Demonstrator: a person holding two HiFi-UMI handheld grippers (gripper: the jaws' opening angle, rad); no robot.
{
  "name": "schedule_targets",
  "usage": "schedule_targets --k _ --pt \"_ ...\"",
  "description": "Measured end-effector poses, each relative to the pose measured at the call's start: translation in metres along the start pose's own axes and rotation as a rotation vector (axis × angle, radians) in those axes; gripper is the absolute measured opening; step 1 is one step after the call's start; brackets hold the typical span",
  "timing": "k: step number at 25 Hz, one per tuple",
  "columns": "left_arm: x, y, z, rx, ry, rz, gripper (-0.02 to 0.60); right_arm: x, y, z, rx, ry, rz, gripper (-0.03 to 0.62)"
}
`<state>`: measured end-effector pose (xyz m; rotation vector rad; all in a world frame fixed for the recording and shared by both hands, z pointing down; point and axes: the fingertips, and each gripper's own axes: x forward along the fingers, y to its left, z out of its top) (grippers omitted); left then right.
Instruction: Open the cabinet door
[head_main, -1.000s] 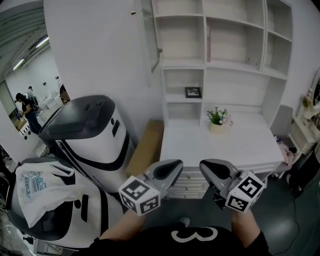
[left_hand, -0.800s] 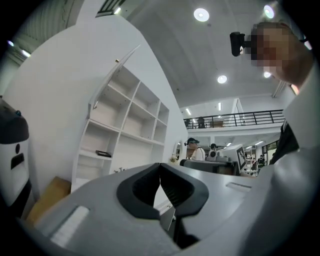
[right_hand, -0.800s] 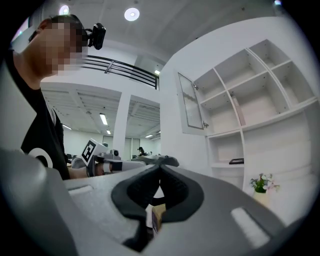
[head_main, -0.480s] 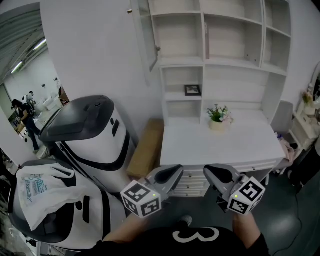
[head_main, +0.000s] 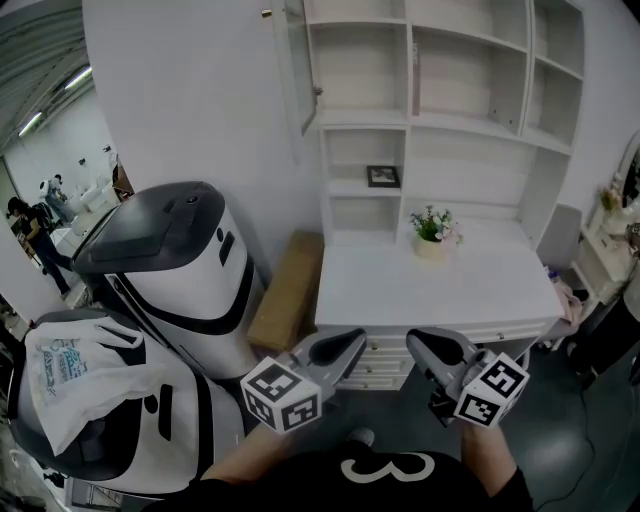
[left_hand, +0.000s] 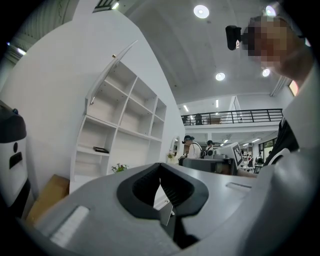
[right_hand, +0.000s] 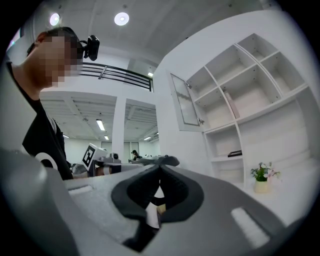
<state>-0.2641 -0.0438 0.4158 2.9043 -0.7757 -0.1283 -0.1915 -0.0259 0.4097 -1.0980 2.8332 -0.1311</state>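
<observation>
The white shelf cabinet (head_main: 440, 110) stands against the far wall. Its narrow glass door (head_main: 292, 75) at the upper left hangs swung open, seen almost edge-on. The door (left_hand: 107, 75) also shows in the left gripper view, and as the door (right_hand: 185, 102) in the right gripper view. My left gripper (head_main: 355, 342) and right gripper (head_main: 413, 340) are held low in front of my body, side by side, far from the cabinet. Both point level. Each has its jaws shut with nothing between them, as the left gripper (left_hand: 160, 176) and right gripper (right_hand: 159, 179) show up close.
A white desk top (head_main: 430, 285) carries a small flower pot (head_main: 433, 235), with drawers (head_main: 385, 360) below. A picture frame (head_main: 381, 176) lies on a shelf. A cardboard box (head_main: 285, 295) leans beside two white-and-black machines (head_main: 180, 260), one bearing a plastic bag (head_main: 65, 380).
Both grippers have sunk slightly, still side by side. Their jaws stay shut. The cabinet door has not moved.
</observation>
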Motion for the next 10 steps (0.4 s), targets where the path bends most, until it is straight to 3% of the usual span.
schedule_targets --k 10 --pt "-0.003 0.002 -0.003 -0.001 0.013 -0.008 0.009 0.006 0.002 -0.011 0.011 0.017 0.0 0.003"
